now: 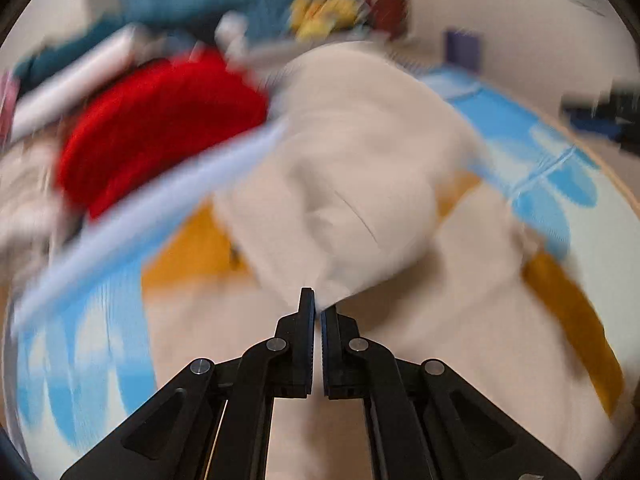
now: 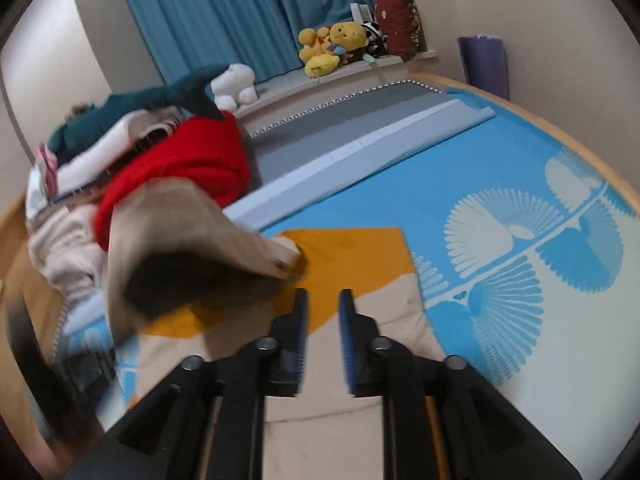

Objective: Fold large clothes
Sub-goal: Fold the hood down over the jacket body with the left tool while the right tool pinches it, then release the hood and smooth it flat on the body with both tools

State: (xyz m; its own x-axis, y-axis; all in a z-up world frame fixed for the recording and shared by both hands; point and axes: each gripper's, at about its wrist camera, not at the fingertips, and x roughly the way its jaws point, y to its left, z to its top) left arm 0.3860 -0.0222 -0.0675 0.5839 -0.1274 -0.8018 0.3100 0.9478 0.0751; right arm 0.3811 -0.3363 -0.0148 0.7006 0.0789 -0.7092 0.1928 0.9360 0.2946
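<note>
A large beige garment (image 1: 352, 152) lies on an orange cloth (image 1: 192, 248) spread over the bed. My left gripper (image 1: 318, 304) is shut on a fold of the garment, and the pinched cloth rises in a bunched mass ahead of its fingertips; this view is blurred. In the right wrist view the lifted flap of the beige garment (image 2: 168, 220) hangs in the air at left, above the orange cloth (image 2: 352, 256). My right gripper (image 2: 323, 300) hovers over the flat part of the garment with a narrow gap between its fingers and nothing in it.
The bed has a blue and white patterned sheet (image 2: 400, 184). A pile with a red garment (image 2: 188, 156) and other clothes sits at the left. Plush toys (image 2: 336, 46) line the sill under blue curtains. A purple rolled mat (image 2: 484, 64) leans on the wall.
</note>
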